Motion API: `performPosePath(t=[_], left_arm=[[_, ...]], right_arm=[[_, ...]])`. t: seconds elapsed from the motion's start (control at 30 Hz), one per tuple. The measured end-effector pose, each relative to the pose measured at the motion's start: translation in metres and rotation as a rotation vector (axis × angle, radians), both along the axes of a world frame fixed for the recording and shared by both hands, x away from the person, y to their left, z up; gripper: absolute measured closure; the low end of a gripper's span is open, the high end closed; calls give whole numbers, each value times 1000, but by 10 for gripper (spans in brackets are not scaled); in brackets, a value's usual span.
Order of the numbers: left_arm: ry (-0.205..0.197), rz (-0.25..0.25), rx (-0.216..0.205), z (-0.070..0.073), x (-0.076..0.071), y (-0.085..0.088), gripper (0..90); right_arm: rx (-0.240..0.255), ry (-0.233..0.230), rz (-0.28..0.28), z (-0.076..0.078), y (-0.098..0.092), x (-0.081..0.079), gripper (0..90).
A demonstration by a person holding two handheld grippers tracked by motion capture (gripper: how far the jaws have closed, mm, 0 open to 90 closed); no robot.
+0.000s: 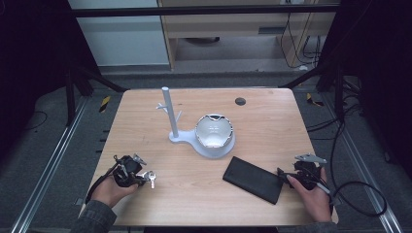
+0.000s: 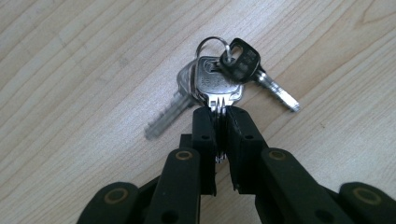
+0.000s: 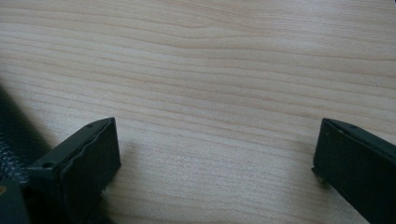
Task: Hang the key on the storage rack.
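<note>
A bunch of silver keys [image 2: 217,81] on a ring, one with a black head, hangs just above the wooden table [image 2: 70,70]. My left gripper [image 2: 219,114] is shut on the blade of the middle key. In the high view this gripper [image 1: 142,177] is at the table's front left with the keys [image 1: 151,179] at its tip. My right gripper [image 3: 217,149] stands open low over bare wood, nothing between its fingers. It sits at the front right [image 1: 285,175], right beside the end of a black wallet [image 1: 252,179]. The wallet's edge [image 3: 14,135] lies left of the right gripper's left jaw.
A white stand [image 1: 182,137] with an upright post [image 1: 167,109] and small pegs rises mid-table; its base carries a white bowl [image 1: 214,131]. A dark round hole [image 1: 240,101] marks the table's far side. Cables trail off the right edge.
</note>
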State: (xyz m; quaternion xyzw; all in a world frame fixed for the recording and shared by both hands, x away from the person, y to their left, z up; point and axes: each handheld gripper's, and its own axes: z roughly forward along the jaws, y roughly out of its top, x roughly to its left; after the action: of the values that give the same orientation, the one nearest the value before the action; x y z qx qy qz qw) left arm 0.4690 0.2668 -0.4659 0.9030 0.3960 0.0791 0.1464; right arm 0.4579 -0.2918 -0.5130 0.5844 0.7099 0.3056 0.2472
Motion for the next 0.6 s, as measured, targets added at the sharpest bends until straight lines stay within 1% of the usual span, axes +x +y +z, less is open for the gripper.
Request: performPosePath(t=[0.07, 0.1, 0.17, 0.2, 0.23, 0.27, 0.33, 0.4, 0.43, 0.47, 0.5, 0.57, 0.6], left_arm=[[-7, 3, 4, 0, 0, 0, 824], [-11, -2, 12, 1, 0, -1, 824], [-24, -7, 0, 4, -2, -2, 826], [-27, -14, 8, 6, -3, -2, 827], [-30, -24, 4, 8, -4, -3, 842], [-38, -32, 16, 10, -5, -4, 884], [-23, -56, 46, 10, -5, -6, 890], [-19, -61, 52, 9, -4, -7, 891], [-18, -62, 52, 9, -4, -7, 891], [-30, -54, 47, 10, -3, -6, 892], [-29, -55, 40, 11, -3, -6, 891], [-42, -53, 35, 16, -3, -6, 892], [-49, -55, 37, 21, -3, -6, 892]], right_arm=[[0, 0, 0, 0, 0, 0, 8], [0, 0, 0, 0, 0, 0, 8], [0, 0, 1, 0, 0, 0, 8], [0, 0, 0, 0, 0, 0, 8], [0, 0, 1, 0, 0, 0, 7], [0, 0, 1, 0, 0, 0, 8], [0, 0, 0, 0, 0, 0, 8], [-3, -2, 1, 0, 0, 0, 8], [-2, -1, 1, 0, 0, 0, 8], [-2, -1, 1, 0, 0, 0, 8], [-3, -2, 2, 0, 0, 0, 8], [0, 0, 1, 0, 0, 0, 8], [0, 0, 1, 0, 0, 0, 8]])
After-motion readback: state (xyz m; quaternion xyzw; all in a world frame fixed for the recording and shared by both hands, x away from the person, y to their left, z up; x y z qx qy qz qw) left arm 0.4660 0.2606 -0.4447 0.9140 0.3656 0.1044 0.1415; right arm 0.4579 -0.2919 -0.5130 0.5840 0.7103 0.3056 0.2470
